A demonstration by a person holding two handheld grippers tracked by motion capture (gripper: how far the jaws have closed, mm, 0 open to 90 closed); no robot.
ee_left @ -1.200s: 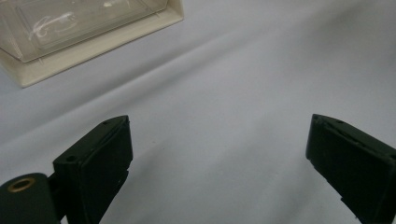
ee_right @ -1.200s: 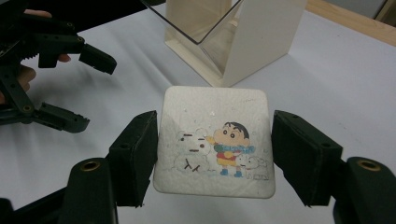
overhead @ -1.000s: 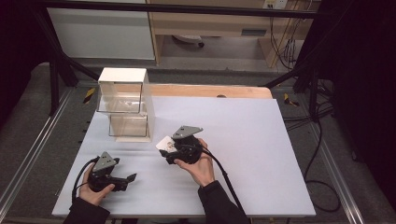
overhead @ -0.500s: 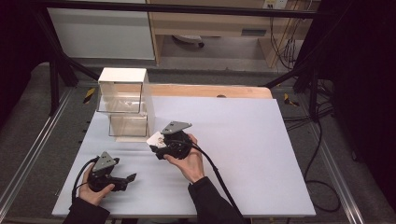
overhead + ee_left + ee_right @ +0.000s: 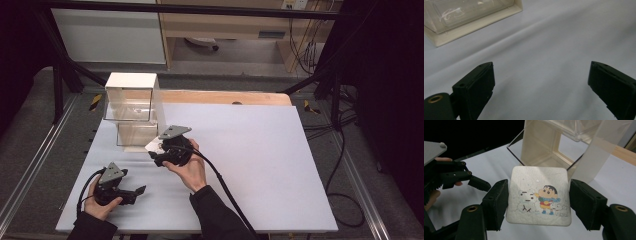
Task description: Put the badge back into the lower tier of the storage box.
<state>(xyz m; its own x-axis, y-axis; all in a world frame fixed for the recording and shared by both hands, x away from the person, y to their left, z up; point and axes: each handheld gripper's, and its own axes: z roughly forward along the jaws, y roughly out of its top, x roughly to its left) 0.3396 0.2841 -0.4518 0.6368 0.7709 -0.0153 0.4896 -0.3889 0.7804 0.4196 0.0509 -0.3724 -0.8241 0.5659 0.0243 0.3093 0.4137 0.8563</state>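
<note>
A square white coaster (image 5: 539, 195) printed with a cartoon child and a snowman lies flat between the jaws of my right gripper (image 5: 539, 198), which is shut on its two side edges. From the high view, the right gripper (image 5: 156, 152) hovers just in front of a clear plastic box (image 5: 131, 107) with a cream frame, and the coaster's corner (image 5: 151, 145) pokes out to the left. The box's open lower compartment (image 5: 554, 152) stands right behind the coaster. My left gripper (image 5: 136, 192) rests open at the table's near left, nothing between its jaws (image 5: 541, 82).
The white table top (image 5: 260, 150) stretches wide to the right of the right hand. A wooden strip (image 5: 225, 97) runs along the far edge. The box (image 5: 461, 17) sits at the far left. Metal rails flank the table, and cables (image 5: 345, 150) hang at the right.
My right gripper has carried the coaster away from the person and leftward, closer to the box's lower opening. The left gripper has stayed in place.
</note>
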